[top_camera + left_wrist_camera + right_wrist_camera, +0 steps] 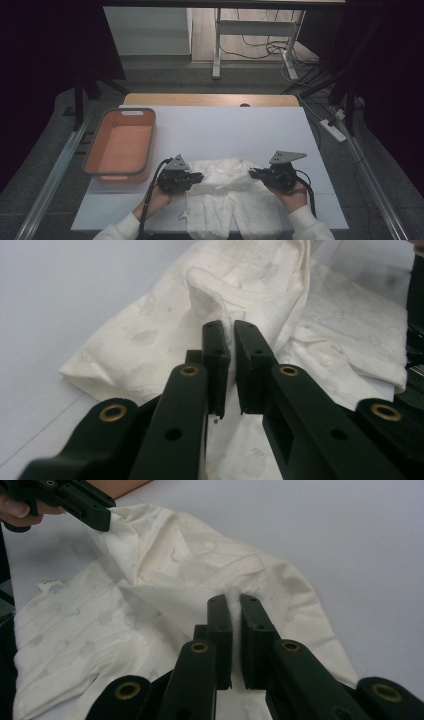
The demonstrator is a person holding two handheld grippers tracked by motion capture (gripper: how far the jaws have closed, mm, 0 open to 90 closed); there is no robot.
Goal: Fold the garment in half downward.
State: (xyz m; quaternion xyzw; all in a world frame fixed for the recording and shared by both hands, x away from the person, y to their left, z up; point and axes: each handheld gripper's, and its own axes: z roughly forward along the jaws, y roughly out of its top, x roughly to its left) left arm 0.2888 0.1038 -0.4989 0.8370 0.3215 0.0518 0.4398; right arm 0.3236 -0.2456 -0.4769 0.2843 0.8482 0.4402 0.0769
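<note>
A fold of the cream garment (pixel 280 315) is pinched between the nearly closed jaws of the left hand-held gripper (pixel 230 340). Its opposite edge is clamped by the right hand-held gripper (pixel 233 609). The garment is spread between them on the white bench (pixel 225 130), near an orange basket (pixel 90 155).

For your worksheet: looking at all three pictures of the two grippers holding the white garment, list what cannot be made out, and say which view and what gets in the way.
- White garment: its lower end is cut off by the bottom edge of the high view.
- Label on the garment: too small to read in the right gripper view.
- Fabric pinched by the left gripper and right gripper: its depth is hidden behind their jaws.
- Orange basket: its near wall hides part of its floor in the high view.
</note>
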